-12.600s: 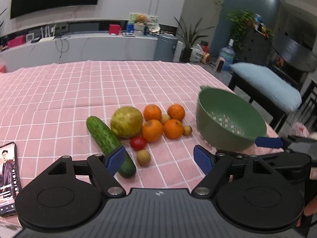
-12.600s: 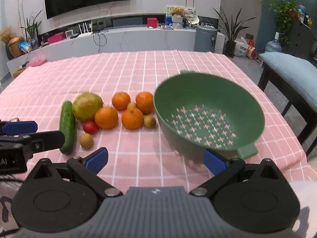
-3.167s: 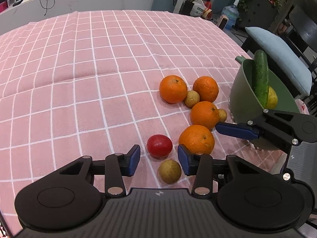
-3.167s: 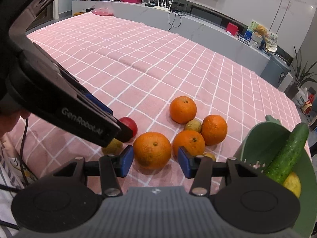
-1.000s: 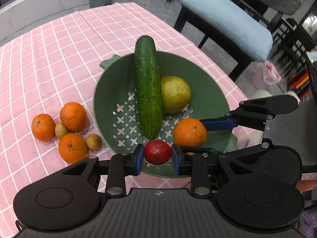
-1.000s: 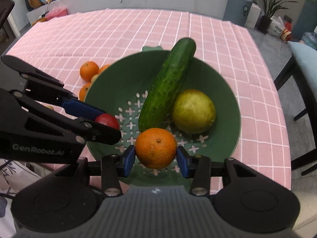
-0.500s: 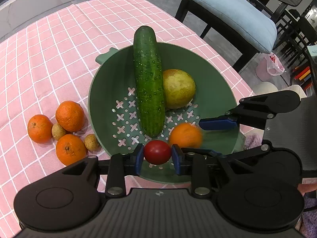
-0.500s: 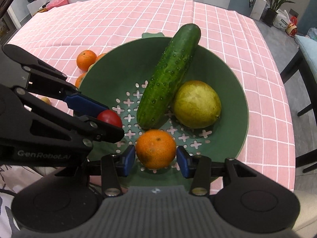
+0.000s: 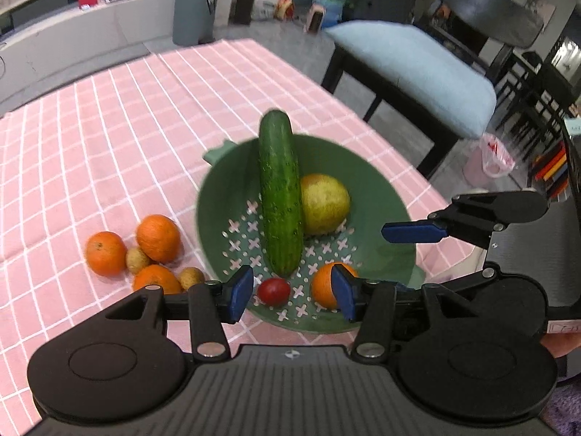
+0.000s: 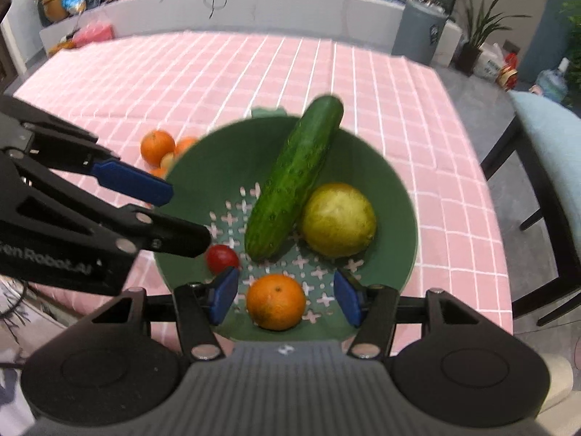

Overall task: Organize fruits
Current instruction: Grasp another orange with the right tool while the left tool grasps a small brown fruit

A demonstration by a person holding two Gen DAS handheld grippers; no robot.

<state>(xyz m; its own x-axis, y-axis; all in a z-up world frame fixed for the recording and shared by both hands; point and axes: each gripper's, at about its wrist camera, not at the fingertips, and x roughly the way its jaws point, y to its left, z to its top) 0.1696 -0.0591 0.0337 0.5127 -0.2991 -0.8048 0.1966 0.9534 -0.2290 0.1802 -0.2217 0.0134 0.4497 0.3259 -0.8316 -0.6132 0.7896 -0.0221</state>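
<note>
Release step: your left gripper [image 9: 292, 292] and right gripper [image 10: 285, 296] are opening, tomato [image 9: 273, 291] and orange [image 10: 276, 301] lying free between their fingers in the colander [image 10: 395, 196]; next, fetch the bench [image 9: 109, 138] oranges [image 9: 158, 238].

From the left wrist we look steeply down, close over the near rim of the green colander [image 9: 218, 196]. From the right wrist we see the same colander [image 10: 395, 181], equally near. The 2 views share its contents; far edges look blurred.

Home living-dining room, checked tablecloth [image 9: 109, 116], cushioned bench [image 9: 410, 61], houseplants [image 10: 479, 18]
</note>
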